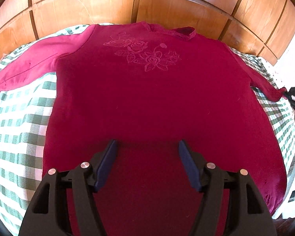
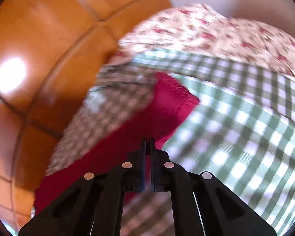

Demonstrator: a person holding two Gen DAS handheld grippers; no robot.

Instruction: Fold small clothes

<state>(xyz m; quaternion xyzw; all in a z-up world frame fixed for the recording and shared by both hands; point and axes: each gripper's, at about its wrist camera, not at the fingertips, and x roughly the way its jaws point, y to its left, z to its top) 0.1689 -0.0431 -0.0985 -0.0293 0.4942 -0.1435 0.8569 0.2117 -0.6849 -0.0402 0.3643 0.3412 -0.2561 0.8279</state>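
Sweater (image 1: 157, 98) flat on checked bedspread (image 1: 15, 122), no fold made yet. Right gripper (image 2: 149, 140) pinches sleeve (image 2: 167, 106) beside sweater; left gripper (image 1: 146, 144) hovers wide over hem, holding nothing.

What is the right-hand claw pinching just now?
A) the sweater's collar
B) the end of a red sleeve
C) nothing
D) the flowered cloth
B: the right gripper is shut on the red sleeve of the sweater above the checked sheet.

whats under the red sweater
The red sweater lies on a green checked cloth, which shows all around it. Whatever lies beneath the cloth is covered.
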